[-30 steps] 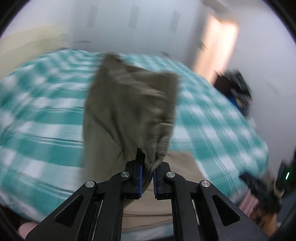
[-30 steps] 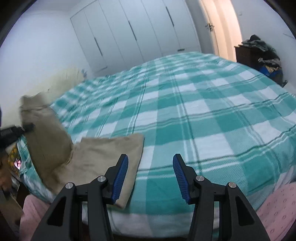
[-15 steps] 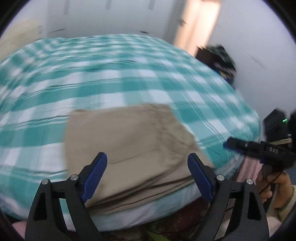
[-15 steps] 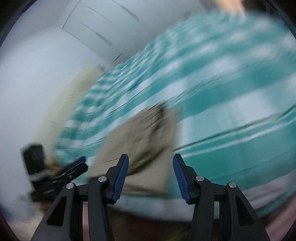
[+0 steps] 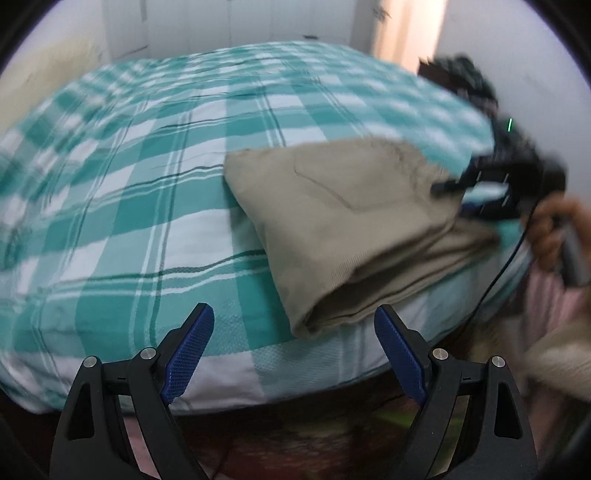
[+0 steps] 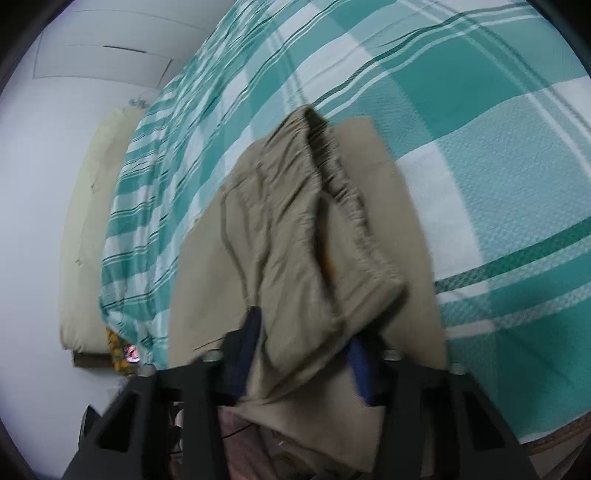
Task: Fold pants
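Observation:
The tan pants (image 5: 343, 218) lie folded over on the teal checked bedspread (image 5: 140, 206) near the bed's front edge. My left gripper (image 5: 295, 354) is open and empty, held just short of the folded edge. My right gripper (image 6: 303, 354) reaches over the waistband end of the pants (image 6: 295, 229), and tan cloth lies between its blue pads; the jaws stand part open and blurred. The right gripper also shows in the left wrist view (image 5: 491, 184) at the pants' right end.
White wardrobe doors (image 5: 229, 26) stand behind the bed. A cream headboard or pillow (image 6: 88, 206) lines the bed's far side. A dark pile of things (image 5: 461, 81) sits by the wall. Floor and pink cloth (image 5: 546, 295) lie below the bed edge.
My left gripper let go of the pants, opened wide and pulled back. The lifted part now lies folded on the bed. My right gripper swung in over the waistband end.

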The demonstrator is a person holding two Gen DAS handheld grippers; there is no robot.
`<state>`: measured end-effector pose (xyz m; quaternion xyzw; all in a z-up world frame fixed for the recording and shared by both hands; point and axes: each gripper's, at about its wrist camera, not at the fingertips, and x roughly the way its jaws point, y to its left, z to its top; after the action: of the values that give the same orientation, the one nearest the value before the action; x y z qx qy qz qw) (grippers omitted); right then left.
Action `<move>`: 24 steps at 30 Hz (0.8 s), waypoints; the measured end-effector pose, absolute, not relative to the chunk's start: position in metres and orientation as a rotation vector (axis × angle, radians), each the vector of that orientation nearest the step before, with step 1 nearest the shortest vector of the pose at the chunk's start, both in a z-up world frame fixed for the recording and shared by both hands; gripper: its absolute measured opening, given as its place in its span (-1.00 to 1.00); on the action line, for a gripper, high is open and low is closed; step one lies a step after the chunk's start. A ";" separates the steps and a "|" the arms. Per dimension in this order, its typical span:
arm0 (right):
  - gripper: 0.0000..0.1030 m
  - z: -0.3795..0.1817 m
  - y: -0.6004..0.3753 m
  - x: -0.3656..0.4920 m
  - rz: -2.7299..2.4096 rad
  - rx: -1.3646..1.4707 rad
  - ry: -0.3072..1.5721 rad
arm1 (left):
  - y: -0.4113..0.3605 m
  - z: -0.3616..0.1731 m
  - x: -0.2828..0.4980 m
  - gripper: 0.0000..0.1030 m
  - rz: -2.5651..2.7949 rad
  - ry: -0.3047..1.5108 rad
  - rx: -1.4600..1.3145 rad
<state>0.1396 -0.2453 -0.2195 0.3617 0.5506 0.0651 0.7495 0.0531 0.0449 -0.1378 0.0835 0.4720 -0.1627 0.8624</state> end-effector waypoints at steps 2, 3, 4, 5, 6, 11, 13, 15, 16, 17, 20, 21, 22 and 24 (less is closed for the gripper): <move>-0.32 -0.216 -0.249 0.141 0.147 0.787 1.191 | 0.038 -0.147 0.057 0.50 -0.301 0.990 0.221; -0.35 -0.212 -0.249 0.141 0.154 0.773 1.182 | 0.040 -0.151 0.060 -0.01 -0.287 1.000 0.204; -0.39 -0.207 -0.249 0.140 0.164 0.762 1.167 | 0.046 -0.156 0.067 -0.78 -0.283 1.029 0.145; -0.44 -0.202 -0.249 0.139 0.172 0.756 1.151 | 0.056 -0.162 0.074 -0.83 -0.291 1.070 0.034; -0.46 -0.193 -0.247 0.137 0.195 0.752 1.129 | 0.063 -0.164 0.077 -0.86 -0.274 1.079 -0.032; -0.50 -0.140 -0.232 0.117 0.306 0.694 1.046 | 0.077 -0.167 0.065 -0.90 -0.240 1.104 -0.141; -0.50 -0.157 -0.240 0.104 0.240 0.674 1.094 | 0.072 -0.180 0.067 -0.89 -0.219 1.147 -0.118; -0.50 -0.201 -0.248 0.100 0.164 0.662 1.211 | 0.067 -0.190 0.070 -0.85 -0.208 1.192 -0.103; -0.52 -0.216 -0.252 0.098 0.155 0.673 1.227 | 0.066 -0.190 0.069 -0.74 -0.204 1.200 -0.095; -0.51 -0.218 -0.255 0.095 0.163 0.681 1.199 | 0.066 -0.187 0.068 -0.66 -0.199 1.199 -0.083; -0.26 -0.194 -0.256 0.088 0.182 0.622 1.180 | 0.075 -0.167 0.056 0.09 -0.160 1.203 -0.043; -0.25 -0.177 -0.260 0.083 0.169 0.542 1.173 | 0.081 -0.157 0.049 0.24 -0.156 1.180 -0.043; -0.25 -0.162 -0.263 0.079 0.149 0.467 1.151 | 0.088 -0.146 0.043 0.29 -0.154 1.152 -0.047; -0.25 -0.128 -0.266 0.072 0.076 0.292 1.084 | 0.099 -0.124 0.035 0.29 -0.124 1.093 -0.060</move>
<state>0.0718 -0.2657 -0.1277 0.1385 0.5139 0.0363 0.8458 0.0349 0.0995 -0.1244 -0.0285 0.5192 -0.0590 0.8522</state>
